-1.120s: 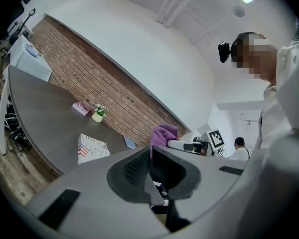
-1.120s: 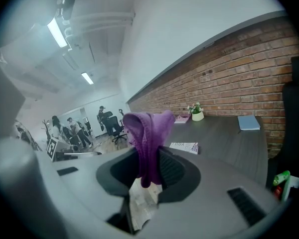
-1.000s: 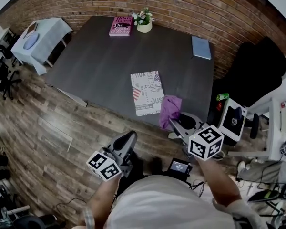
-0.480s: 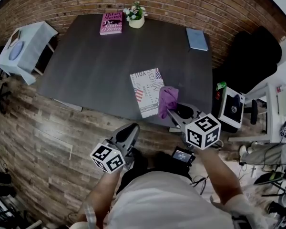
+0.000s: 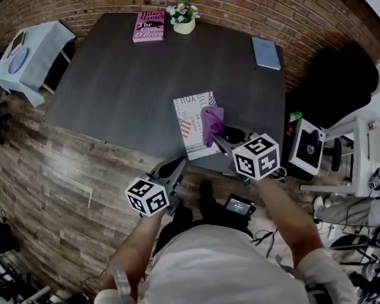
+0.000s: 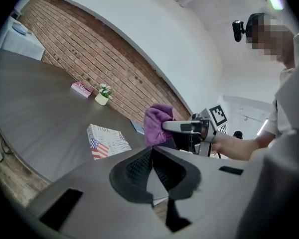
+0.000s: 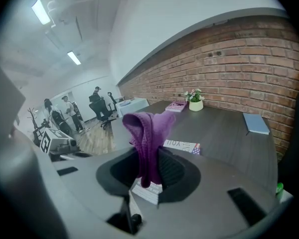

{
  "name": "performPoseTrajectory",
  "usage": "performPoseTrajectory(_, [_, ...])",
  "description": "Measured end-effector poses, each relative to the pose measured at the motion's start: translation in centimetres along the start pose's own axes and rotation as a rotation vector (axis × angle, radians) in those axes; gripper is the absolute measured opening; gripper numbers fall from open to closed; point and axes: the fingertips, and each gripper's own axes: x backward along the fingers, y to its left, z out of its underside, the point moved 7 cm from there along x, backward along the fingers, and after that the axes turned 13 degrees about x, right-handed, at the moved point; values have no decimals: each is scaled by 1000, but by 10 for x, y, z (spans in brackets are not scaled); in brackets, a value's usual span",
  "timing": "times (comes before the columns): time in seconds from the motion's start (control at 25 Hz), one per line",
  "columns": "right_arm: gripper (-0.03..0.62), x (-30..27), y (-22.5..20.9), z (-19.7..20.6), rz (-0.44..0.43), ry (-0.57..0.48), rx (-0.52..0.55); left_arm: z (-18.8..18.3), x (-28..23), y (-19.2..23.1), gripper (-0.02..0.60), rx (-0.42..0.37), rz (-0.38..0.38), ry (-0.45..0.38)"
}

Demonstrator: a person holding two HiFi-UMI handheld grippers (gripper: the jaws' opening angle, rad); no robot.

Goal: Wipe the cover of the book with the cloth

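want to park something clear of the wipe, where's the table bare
Widest: the table's left half, from the pink book to the near edge, left of the patterned book. Also free: the middle between flower pot and that book, the strip below the blue book. Crowded: the near edge, where the right gripper holds the purple cloth by that book.

Tabletop (image 5: 126, 81) lies open around the flag-print book (image 5: 189, 132); flowerpot (image 5: 183, 24), pink book (image 5: 149, 26), blue book (image 5: 266, 52) sit far back.

shirt (image 5: 209, 265): plain light top, nothing fancy
marker cubes (image 5: 147, 196): white, black square patterns
left gripper (image 5: 180, 162), right gripper (image 5: 216, 133): grey shells, dark ribbed pads (image 6: 134, 169)
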Motion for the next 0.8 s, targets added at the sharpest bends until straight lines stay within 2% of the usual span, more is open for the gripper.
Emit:
performPoseTrajectory(0.4, [100, -70, -31, 12, -108, 126, 30, 20, -48, 45, 9, 37, -196, 119])
performPoseTrajectory(0.8, [98, -129, -62, 25, -173, 193, -119, 45, -84, 77, 8, 62, -404, 307])
